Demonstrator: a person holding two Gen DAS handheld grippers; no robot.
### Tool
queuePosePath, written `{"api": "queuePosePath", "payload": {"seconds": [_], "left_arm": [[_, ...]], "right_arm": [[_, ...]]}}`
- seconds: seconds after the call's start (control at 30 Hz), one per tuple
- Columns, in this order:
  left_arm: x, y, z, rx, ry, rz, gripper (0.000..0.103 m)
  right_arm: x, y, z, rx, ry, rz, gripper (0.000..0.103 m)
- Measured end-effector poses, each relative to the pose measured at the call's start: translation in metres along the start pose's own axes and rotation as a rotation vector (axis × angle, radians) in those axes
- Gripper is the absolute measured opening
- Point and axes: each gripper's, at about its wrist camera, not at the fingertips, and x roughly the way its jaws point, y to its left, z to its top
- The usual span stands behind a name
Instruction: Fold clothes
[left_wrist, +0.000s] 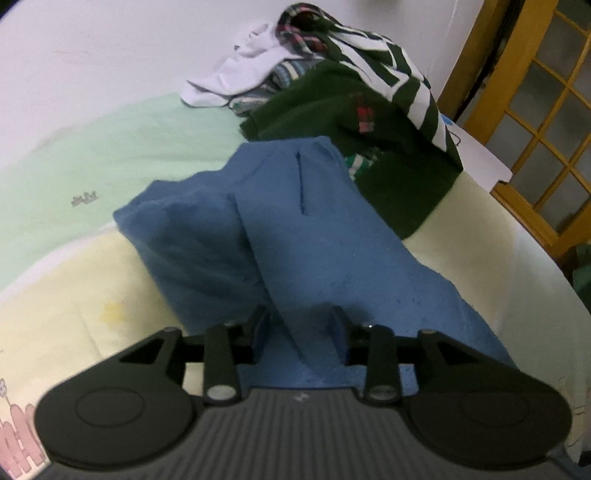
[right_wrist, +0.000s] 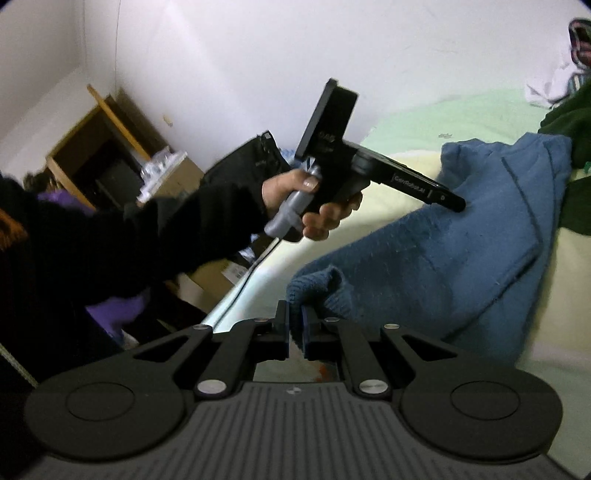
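Note:
A blue knit sweater (left_wrist: 325, 236) lies partly folded on the bed, and a raised fold of it runs toward me. My left gripper (left_wrist: 300, 326) sits low over that fold with its fingers apart; the cloth lies between them, unpinched. The right wrist view shows the same sweater (right_wrist: 480, 236) and, from the side, the left gripper (right_wrist: 456, 203) in a person's hand (right_wrist: 317, 206), its tips on the cloth. My right gripper (right_wrist: 294, 319) is shut on the sweater's ribbed hem (right_wrist: 314, 288), lifted at the bed's edge.
A heap of clothes (left_wrist: 354, 96), dark green, striped, plaid and white, sits behind the sweater. The bed sheet (left_wrist: 122, 147) is pale green and yellow. A wooden lattice door (left_wrist: 535, 110) stands to the right. Beside the bed are a wooden shelf (right_wrist: 96, 147) and boxes (right_wrist: 218, 277).

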Motion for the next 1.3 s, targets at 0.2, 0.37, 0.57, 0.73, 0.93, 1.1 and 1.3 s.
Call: {"api": "queuePosePath", "payload": {"seconds": [0.2, 0.37, 0.57, 0.73, 0.93, 1.1, 1.3], "left_arm": [[0.009, -0.002, 0.007, -0.049, -0.009, -0.016, 0.023], [0.002, -0.012, 0.011, -0.019, -0.041, 0.053, 0.0], [-0.027, -0.023, 0.017, -0.002, -0.127, 0.101, 0.0], [-0.045, -0.032, 0.02, 0.014, -0.19, 0.121, 0.0], [-0.061, -0.045, 0.0, 0.009, -0.258, 0.187, 0.0], [-0.045, -0.033, -0.027, -0.079, -0.172, 0.214, 0.0], [-0.033, -0.016, -0.049, -0.18, -0.128, 0.175, 0.0]], "right_arm": [[0.009, 0.02, -0.006, -0.062, 0.044, -0.067, 0.007], [0.019, 0.034, -0.01, -0.1, 0.088, -0.178, 0.007], [0.04, 0.045, -0.015, -0.079, 0.118, -0.305, 0.007], [0.05, 0.043, -0.018, -0.065, 0.11, -0.352, 0.007], [0.047, 0.035, -0.023, -0.056, 0.123, -0.368, 0.007], [0.039, 0.034, -0.023, -0.022, 0.141, -0.365, 0.007], [0.028, 0.041, -0.018, -0.052, 0.18, -0.331, 0.007]]}}
